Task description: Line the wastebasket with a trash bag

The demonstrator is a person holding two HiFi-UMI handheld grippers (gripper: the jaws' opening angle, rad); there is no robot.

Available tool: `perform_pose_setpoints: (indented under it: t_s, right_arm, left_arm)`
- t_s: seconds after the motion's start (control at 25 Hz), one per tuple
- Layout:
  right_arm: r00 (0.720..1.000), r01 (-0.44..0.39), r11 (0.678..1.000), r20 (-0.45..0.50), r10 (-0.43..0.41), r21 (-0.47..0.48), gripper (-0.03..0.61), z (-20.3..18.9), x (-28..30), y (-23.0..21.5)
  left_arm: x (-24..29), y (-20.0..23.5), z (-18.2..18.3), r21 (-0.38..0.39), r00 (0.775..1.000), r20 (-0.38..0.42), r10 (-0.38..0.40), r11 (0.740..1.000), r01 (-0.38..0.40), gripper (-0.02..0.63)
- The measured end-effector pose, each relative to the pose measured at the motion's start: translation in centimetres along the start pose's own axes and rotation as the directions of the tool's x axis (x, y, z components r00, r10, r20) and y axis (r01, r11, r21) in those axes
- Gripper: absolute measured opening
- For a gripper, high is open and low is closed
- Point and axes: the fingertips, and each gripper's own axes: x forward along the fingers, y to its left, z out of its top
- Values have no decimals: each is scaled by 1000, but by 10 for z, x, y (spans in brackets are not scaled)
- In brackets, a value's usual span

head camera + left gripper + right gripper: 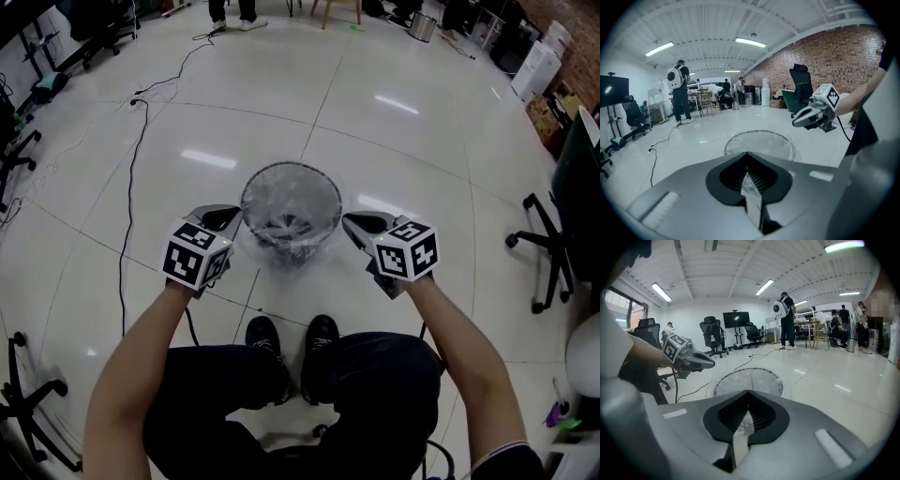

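A round mesh wastebasket (292, 166) stands on the floor in front of my feet, and a clear trash bag (289, 228) lies inside it and over its rim. My left gripper (236, 217) hovers at the rim's left side, my right gripper (349, 221) at its right side. In the left gripper view the jaws (747, 153) are closed, with a sliver of crinkled clear film (750, 183) between them, above the basket (759, 138). In the right gripper view the jaws (749, 392) are likewise closed on a strip of film (740, 426), near the basket (747, 377).
A black cable (130, 187) runs across the white tiles at the left. Office chairs stand at the right (548, 248) and lower left (28, 398). My shoes (291, 337) are just behind the basket. People stand far back by desks (677, 91).
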Motion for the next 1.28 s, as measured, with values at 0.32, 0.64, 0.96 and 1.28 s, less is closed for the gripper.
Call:
perform_pose_setpoints:
  t_s: [0.32, 0.64, 0.96, 1.28]
  right_arm:
    - [993, 18, 991, 119, -2, -133, 2, 70, -17, 22]
    - [969, 39, 991, 247, -6, -129, 2, 125, -27, 42]
    - [952, 23, 993, 306, 13, -113, 2, 116, -27, 55]
    - [949, 2, 992, 313, 39, -130, 0, 114, -34, 58]
  left_arm:
    - [-11, -30, 54, -29, 991, 129, -19, 999, 23, 11]
    - [-23, -52, 110, -68, 961, 274, -42, 996, 63, 11]
    - [-13, -71, 116, -41, 958, 279, -67, 996, 81, 11]
    - [-10, -84, 121, -30, 954, 288, -79, 995, 91, 11]
